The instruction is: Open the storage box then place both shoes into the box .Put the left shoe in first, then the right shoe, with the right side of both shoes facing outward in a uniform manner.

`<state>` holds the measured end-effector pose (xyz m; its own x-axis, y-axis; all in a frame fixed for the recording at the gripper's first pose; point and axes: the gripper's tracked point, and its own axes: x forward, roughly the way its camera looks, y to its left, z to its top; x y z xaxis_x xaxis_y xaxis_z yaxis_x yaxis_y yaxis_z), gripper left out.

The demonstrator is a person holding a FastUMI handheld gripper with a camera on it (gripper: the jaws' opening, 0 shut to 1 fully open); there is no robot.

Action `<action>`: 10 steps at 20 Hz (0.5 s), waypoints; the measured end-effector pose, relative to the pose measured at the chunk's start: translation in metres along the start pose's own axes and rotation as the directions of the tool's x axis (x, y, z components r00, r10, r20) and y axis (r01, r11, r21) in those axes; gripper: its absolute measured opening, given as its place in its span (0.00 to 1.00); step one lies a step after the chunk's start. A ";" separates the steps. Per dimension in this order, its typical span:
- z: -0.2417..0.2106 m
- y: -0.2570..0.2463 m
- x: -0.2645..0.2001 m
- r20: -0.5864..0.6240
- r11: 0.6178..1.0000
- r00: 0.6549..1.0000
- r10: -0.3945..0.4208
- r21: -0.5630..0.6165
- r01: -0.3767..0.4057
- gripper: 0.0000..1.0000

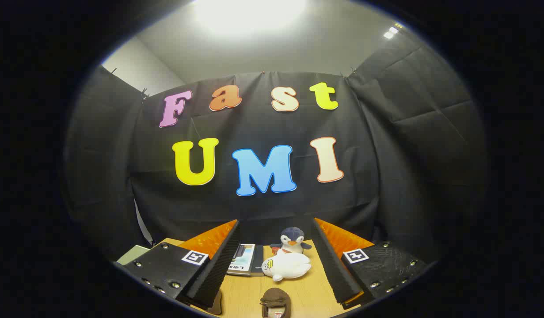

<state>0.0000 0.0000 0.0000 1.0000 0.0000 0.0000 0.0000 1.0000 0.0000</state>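
Tool [272, 276] fingers spread wide, gripping nothing; brown shoe [275, 302] on worktop [245, 291] between them; white plush [286, 266], penguin toy [291, 240], book [244, 259] beyond.

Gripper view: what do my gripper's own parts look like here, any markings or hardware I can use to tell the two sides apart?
The gripper shows two long, wedge-shaped fingers with ribbed inner faces, spread wide with nothing between them. Each is mounted on a flat plate held by small round metal screws. Each plate carries a square white tag with a black pattern, one per side. No cables are visible.
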 end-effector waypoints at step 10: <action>-0.020 -0.013 0.023 -0.002 0.998 0.998 0.070 0.004 -0.070 0.96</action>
<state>0.0232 -0.0129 -0.0201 0.9975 0.0705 -0.0021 -0.0705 0.9975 0.0038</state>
